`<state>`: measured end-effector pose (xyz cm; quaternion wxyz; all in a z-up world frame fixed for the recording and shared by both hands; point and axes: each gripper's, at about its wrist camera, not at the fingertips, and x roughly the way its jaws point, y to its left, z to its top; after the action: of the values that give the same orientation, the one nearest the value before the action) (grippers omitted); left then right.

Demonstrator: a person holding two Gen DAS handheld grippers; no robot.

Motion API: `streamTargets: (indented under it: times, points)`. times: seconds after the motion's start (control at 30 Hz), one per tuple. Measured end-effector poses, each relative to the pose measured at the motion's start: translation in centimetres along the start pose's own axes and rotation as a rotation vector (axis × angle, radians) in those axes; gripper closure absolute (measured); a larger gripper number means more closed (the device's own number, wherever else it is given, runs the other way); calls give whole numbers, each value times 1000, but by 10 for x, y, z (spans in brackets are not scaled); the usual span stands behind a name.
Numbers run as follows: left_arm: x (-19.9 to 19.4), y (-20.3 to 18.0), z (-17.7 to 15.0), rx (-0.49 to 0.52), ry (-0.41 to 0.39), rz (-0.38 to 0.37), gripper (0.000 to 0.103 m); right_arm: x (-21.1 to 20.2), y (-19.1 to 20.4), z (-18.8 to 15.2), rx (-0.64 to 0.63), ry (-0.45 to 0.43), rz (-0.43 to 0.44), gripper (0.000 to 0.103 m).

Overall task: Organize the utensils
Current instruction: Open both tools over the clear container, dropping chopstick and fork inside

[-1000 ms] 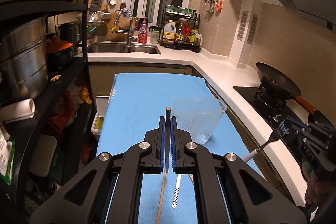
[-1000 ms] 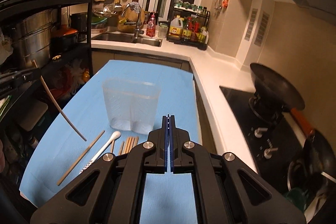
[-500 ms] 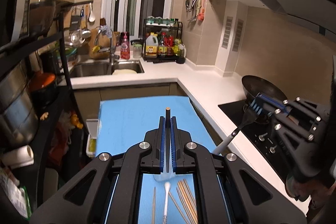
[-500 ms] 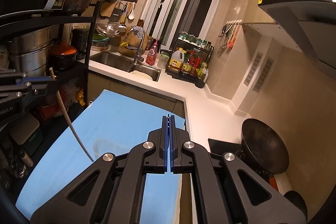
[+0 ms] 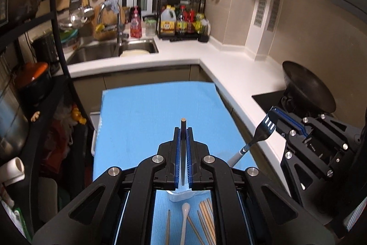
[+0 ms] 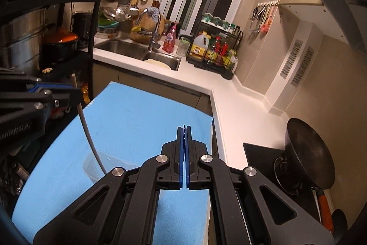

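Note:
My left gripper (image 5: 183, 130) is shut on a wooden chopstick (image 5: 183, 120), whose tip pokes up past the pads. In the right wrist view the left gripper (image 6: 68, 90) shows at the left, and the chopstick (image 6: 88, 132) hangs down over the clear plastic cup (image 6: 91, 164). My right gripper (image 6: 184, 130) is shut. The left wrist view shows the right gripper (image 5: 274, 113) holding a fork (image 5: 263, 130) by its head, white handle slanting down. The cup's rim (image 5: 181, 195) peeks out under my left gripper. A white spoon (image 5: 184, 210) and several chopsticks (image 5: 206, 215) lie on the blue mat (image 5: 149, 118).
A black wok (image 5: 307, 88) sits on the stove at the right. The white counter (image 5: 229, 70) wraps around to a sink (image 5: 110, 51) and a condiment rack (image 5: 181, 22). A dark shelf with pots (image 5: 32, 79) stands close on the left.
Both grippers have risen and pulled back along the mat, each still holding its utensil. The cup has slid from ahead of them to beneath. The right gripper with the fork now looms larger.

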<state>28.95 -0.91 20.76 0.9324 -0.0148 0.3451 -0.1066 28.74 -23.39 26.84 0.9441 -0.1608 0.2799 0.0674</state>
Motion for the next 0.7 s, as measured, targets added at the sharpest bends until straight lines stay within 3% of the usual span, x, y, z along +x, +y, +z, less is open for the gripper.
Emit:
streamTargets:
  times: [0.2, 0.23, 0.27, 0.3, 0.33, 0.37, 0.4, 0.7]
  points:
    - [26, -2, -18, 1, 53, -3, 98, 20, 1, -12, 8, 26, -6, 100]
    - [28, -3, -20, 4, 64, 0, 98, 19, 0, -13, 8, 26, -21, 92]
    - [28, -2, -21, 1, 60, -5, 94, 18, -1, -14, 16, 21, -24, 67]
    - [25, -2, -22, -2, 51, -15, 89, 12, -4, -15, 33, 2, -25, 56]
    - [19, -1, -23, 0, 31, -12, 74, 8, -6, -15, 44, -9, -29, 47]
    - [11, -1, -25, 3, -1, 0, 64, 2, -7, -17, 55, -20, -25, 47]
    - [3, -1, -27, 11, -35, 12, 62, -2, -8, -17, 64, -30, -18, 47]
    - [-53, -7, -73, 41, -215, 35, 60, -79, -6, -65, 160, -129, -2, 47]
